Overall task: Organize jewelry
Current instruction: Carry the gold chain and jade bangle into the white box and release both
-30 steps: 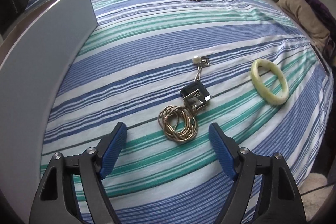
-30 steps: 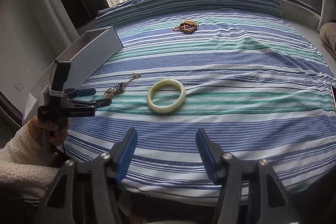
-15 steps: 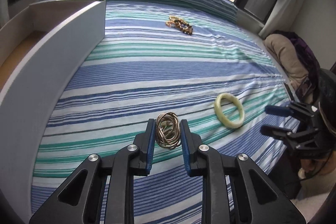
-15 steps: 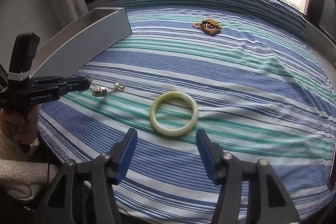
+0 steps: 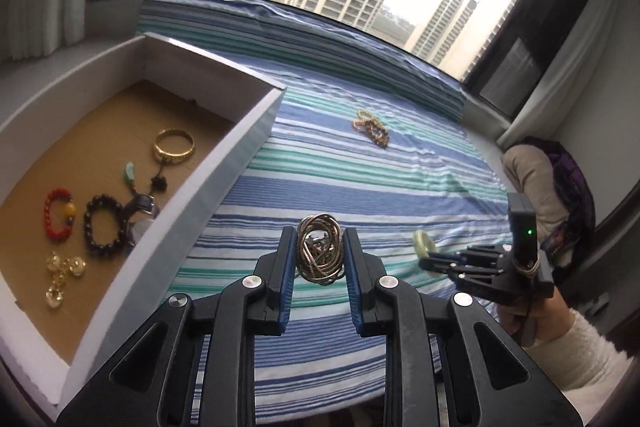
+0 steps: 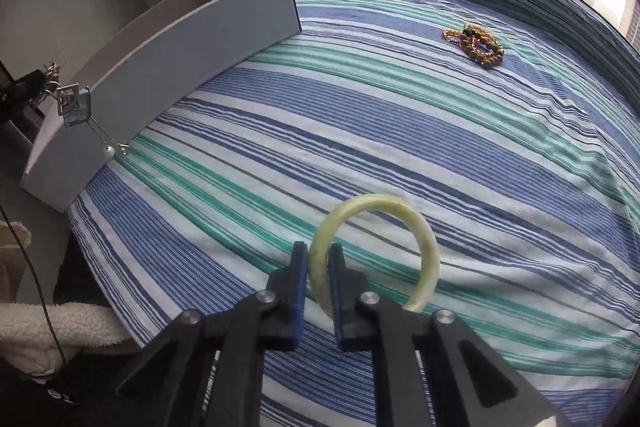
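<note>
Claws [image 5: 320, 259] [image 6: 318, 267] grip necklace [image 5: 319, 254], bangle [image 6: 416, 247] beside box [image 5: 224, 187].

1. Left gripper [image 5: 319, 261]: jaws closed on a coiled gold chain [image 5: 319, 253], lifted off the bed.
2. Right gripper [image 6: 319, 273]: jaws pinching the pale green bangle's [image 6: 416, 231] rim.

Gold coiled necklace [image 5: 319, 253] clamped upright between left tongs [image 5: 319, 259], pendant dangling below. Pale green bangle [image 6: 376, 251] pinched at its rim by right tongs [image 6: 319, 269]. Beaded gold bracelet [image 6: 476, 45] lies on bed, far ahead.
</note>
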{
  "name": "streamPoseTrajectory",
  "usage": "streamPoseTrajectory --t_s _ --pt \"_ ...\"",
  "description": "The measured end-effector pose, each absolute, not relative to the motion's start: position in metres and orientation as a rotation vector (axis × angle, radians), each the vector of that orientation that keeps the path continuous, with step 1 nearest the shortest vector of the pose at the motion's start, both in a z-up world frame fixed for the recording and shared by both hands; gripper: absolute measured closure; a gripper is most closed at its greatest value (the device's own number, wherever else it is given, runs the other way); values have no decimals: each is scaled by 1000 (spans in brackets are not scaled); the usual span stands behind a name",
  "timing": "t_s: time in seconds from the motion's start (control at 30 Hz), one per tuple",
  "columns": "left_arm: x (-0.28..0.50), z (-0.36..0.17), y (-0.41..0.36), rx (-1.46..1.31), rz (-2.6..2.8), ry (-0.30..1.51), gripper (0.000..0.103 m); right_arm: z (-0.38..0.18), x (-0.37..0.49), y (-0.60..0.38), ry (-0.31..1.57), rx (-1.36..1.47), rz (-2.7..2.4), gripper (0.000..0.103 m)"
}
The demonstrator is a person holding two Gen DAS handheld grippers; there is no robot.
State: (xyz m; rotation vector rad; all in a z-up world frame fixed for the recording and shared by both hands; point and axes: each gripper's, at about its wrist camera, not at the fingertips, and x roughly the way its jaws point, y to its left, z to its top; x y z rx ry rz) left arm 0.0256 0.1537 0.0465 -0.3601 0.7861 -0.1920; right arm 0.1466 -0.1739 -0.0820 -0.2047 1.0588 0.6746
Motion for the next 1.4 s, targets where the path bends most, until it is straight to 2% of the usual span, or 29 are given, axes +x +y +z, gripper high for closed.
streamPoseTrajectory --t_s 0.23,0.37,0.47,0.6,0.77,0.97,1.03,1.07,1.1,1.13,1.23,1.3,1.4 --pt "-2 96 250 -393 24 663 81 15 151 -120 893 -117 855 92" --pt "-1 87 300 -409 148 672 81 55 160 -48 821 -128 979 92" --pt "8 61 335 -433 233 716 81 67 170 21 812 -166 1067 92" --pt "22 14 375 -470 336 803 81 50 198 120 927 -182 1119 92" --pt "34 -35 403 -510 411 904 81 1 226 224 1087 -256 1077 92" --pt "39 -47 400 -492 430 935 76 -44 238 279 1163 -334 1001 89" --pt "37 -42 395 -481 442 917 68 -42 236 277 1138 -303 1005 77" --pt "32 -38 392 -474 447 904 64 -36 234 273 1123 -275 1015 63" --pt "29 -34 388 -467 454 889 55 -30 234 267 1102 -248 1026 58" --pt "26 -28 385 -458 460 872 46 -22 231 259 1073 -232 1030 58" --pt "16 -11 366 -429 456 828 37 8 217 226 970 -207 1033 55" --pt "8 1 346 -402 435 795 31 26 203 197 906 -198 1021 44" --pt "1 17 306 -339 393 746 19 41 179 144 845 -187 997 35"
